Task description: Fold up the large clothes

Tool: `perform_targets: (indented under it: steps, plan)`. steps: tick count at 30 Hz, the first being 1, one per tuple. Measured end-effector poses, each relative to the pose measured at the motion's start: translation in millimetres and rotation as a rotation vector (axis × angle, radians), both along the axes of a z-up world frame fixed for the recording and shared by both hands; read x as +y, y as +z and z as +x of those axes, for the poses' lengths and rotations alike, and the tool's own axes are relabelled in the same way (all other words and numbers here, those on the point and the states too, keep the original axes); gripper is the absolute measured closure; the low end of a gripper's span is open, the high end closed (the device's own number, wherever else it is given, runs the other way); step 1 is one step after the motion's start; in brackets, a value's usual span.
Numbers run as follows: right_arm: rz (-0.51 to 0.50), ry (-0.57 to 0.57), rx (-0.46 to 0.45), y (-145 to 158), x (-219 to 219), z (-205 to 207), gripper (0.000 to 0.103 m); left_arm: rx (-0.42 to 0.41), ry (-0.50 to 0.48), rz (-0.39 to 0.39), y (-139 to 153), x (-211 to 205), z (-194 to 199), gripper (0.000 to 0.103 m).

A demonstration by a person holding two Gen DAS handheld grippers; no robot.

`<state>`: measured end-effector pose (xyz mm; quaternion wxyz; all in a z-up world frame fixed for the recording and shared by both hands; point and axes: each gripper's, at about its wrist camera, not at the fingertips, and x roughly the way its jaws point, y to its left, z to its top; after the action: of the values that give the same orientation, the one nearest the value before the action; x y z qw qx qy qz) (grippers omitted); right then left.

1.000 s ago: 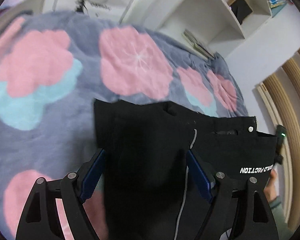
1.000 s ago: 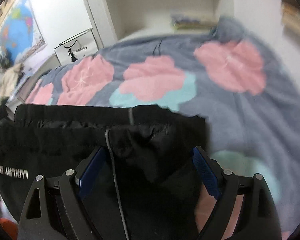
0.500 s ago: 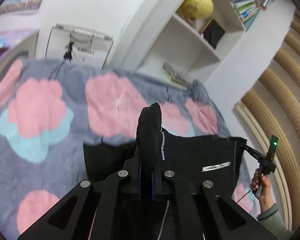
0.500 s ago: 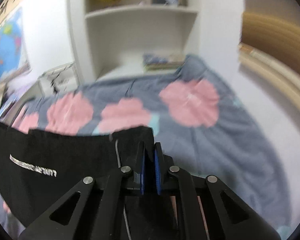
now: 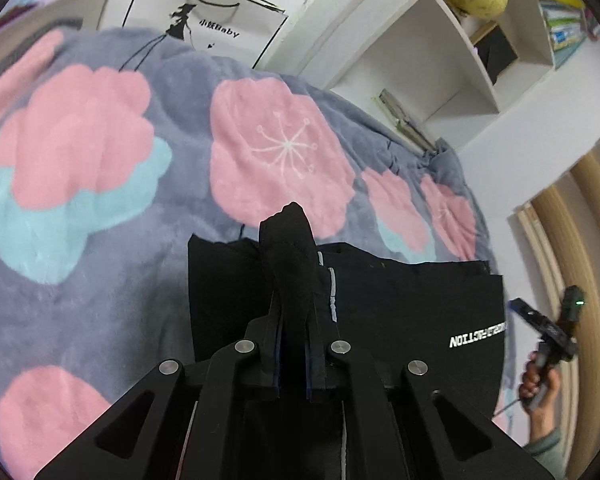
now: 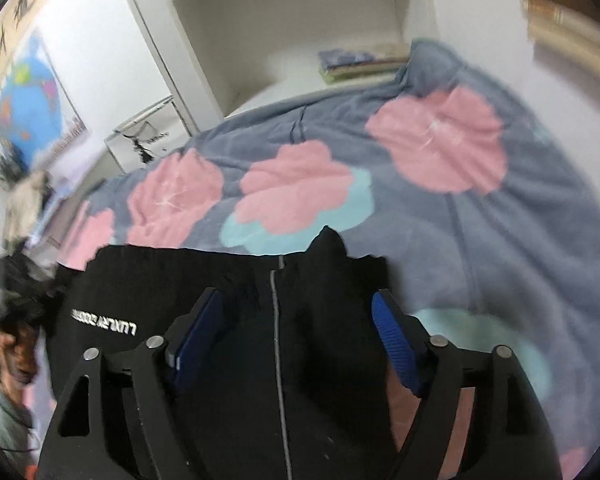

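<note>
Blanket (image 5: pixel 100 240), grey with pink flowers, is spread across the bed; the black garment (image 5: pixel 400 300) is laid on it, long axis across both views, white lettering between the grippers. Left gripper (image 5: pixel 294 320) is clamped on a pinched-up ridge of its edge. Right gripper (image 6: pixel 296 332) has just been opened, pads (image 6: pixel 396 340) wide apart, cloth between but not pressed. Left is judged the only hand placed to carry the fold.

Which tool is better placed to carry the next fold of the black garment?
Left, probably. The left tool is shut on a bunch of the black garment; the right tool has just been opening, pads clear of the cloth between them.
</note>
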<state>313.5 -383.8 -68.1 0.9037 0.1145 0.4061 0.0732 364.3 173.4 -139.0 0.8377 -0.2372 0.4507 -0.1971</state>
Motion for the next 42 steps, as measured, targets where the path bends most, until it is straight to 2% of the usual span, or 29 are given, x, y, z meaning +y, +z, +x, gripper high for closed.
perform_targets:
  steps: [2, 4, 5, 6, 7, 8, 9, 10, 11, 12, 13, 16, 17, 19, 20, 21, 23, 24, 25, 26, 28, 29, 31, 32, 34, 36, 39, 41, 42]
  plan:
    - [0.015, 0.004, 0.019, -12.7, -1.1, 14.1, 0.017, -0.001, -0.008, -0.025, -1.4, 2.0, -0.2, 0.093]
    - [0.048, 0.022, 0.066, -30.4, 1.0, 29.1, 0.016, -0.005, -0.017, -0.04, -1.9, 1.4, 0.0, 0.084]
    - [0.072, 0.031, 0.105, -42.3, 3.6, 35.1, 0.017, 0.013, -0.017, -0.044, -5.1, 1.1, 0.5, 0.063]
    - [0.078, 0.041, 0.12, -49.3, 6.8, 36.0, 0.028, 0.025, -0.019, -0.049, -8.0, 1.3, 1.1, 0.034]
    - [0.048, 0.046, 0.124, -54.5, 12.4, 33.4, 0.049, 0.04, -0.017, -0.06, -13.6, 1.0, 1.2, 0.025]
    - [-0.013, 0.047, 0.115, -56.5, 19.3, 28.3, 0.059, 0.051, -0.006, -0.06, -18.0, 1.3, 1.0, 0.023]
    - [-0.073, 0.058, 0.096, -55.4, 26.1, 20.4, 0.078, 0.062, -0.004, -0.063, -21.7, 1.4, 1.0, 0.023]
    - [-0.107, 0.066, 0.081, -52.1, 30.1, 12.5, 0.083, 0.067, -0.018, -0.08, -25.7, -0.3, 1.3, 0.024]
    - [-0.136, 0.063, 0.059, -44.6, 32.7, 2.6, 0.085, 0.065, -0.036, -0.091, -27.8, -4.4, 1.3, 0.032]
    - [-0.168, 0.049, 0.036, -36.6, 33.4, -5.0, 0.089, 0.06, -0.053, -0.09, -27.2, -8.3, 0.6, 0.075]
    - [-0.222, 0.028, 0.002, -23.9, 35.8, -13.9, 0.09, 0.056, -0.097, -0.087, -23.8, -17.1, 0.0, 0.094]
    - [-0.342, -0.054, -0.104, 19.1, 33.1, -30.5, 0.092, -0.075, -0.053, 0.034, 18.3, -28.9, -15.6, 0.096]
    - [-0.362, -0.087, -0.141, 35.9, 29.1, -32.1, 0.092, -0.142, -0.031, 0.02, 41.7, -25.1, -20.7, 0.096]
    - [-0.357, -0.119, -0.18, 59.1, 23.6, -26.1, 0.092, -0.2, -0.002, -0.069, 75.4, -14.4, -19.3, 0.096]
    - [-0.37, -0.142, -0.199, 67.4, 23.6, -18.6, 0.092, -0.221, 0.006, -0.078, 88.1, -13.4, -15.7, 0.096]
    - [-0.382, -0.156, -0.205, 70.3, 25.8, -11.7, 0.093, -0.244, 0.012, -0.057, 97.9, -16.4, -11.6, 0.096]
    - [-0.417, -0.185, -0.167, 59.7, 32.2, 17.7, 0.093, -0.277, 0.047, 0.096, 105.0, -35.5, 3.9, 0.096]
    - [-0.433, -0.195, -0.136, 49.6, 33.9, 30.7, 0.093, -0.269, 0.057, 0.156, 100.5, -42.5, 11.9, 0.096]
    - [-0.452, -0.209, -0.073, 29.7, 35.2, 50.0, 0.093, -0.221, 0.062, 0.207, 85.4, -50.7, 26.4, 0.096]
    - [-0.463, -0.216, 0.001, 5.3, 35.5, 67.9, 0.093, -0.162, 0.067, 0.22, 68.9, -51.9, 39.0, 0.096]
    - [-0.43, -0.195, 0.139, -39.2, 34.8, 90.0, 0.093, 0.016, 0.091, 0.254, 14.9, -51.6, 65.8, 0.095]
    - [-0.406, -0.172, 0.221, -73.4, 37.2, 101.3, 0.092, 0.112, 0.088, 0.233, -17.8, -49.6, 74.4, 0.095]
    - [-0.471, -0.146, 0.258, -103.2, 48.7, 107.0, 0.089, 0.198, 0.078, 0.181, -57.3, -46.5, 75.6, 0.09]
    - [-0.5, -0.139, 0.257, -109.5, 53.9, 107.5, 0.087, 0.196, 0.078, 0.161, -68.9, -45.9, 73.0, 0.089]
    - [-0.532, -0.14, 0.249, -116.3, 59.4, 107.7, 0.085, 0.184, 0.068, 0.179, -73.8, -49.0, 71.5, 0.089]
    - [-0.519, -0.147, 0.238, -119.2, 55.3, 104.1, 0.085, 0.187, 0.063, 0.183, -77.5, -50.4, 75.3, 0.086]
    - [-0.477, -0.159, 0.236, -111.9, 48.9, 99.0, 0.082, 0.184, 0.047, 0.139, -78.4, -46.9, 76.0, 0.084]
    - [-0.446, -0.165, 0.251, -98.1, 44.1, 88.1, 0.073, 0.181, 0.032, 0.08, -70.4, -30.2, 68.6, 0.081]
    - [-0.426, -0.18, 0.25, -91.7, 40.1, 82.0, 0.055, 0.18, 0.039, 0.058, -64.4, -20.1, 64.0, 0.077]
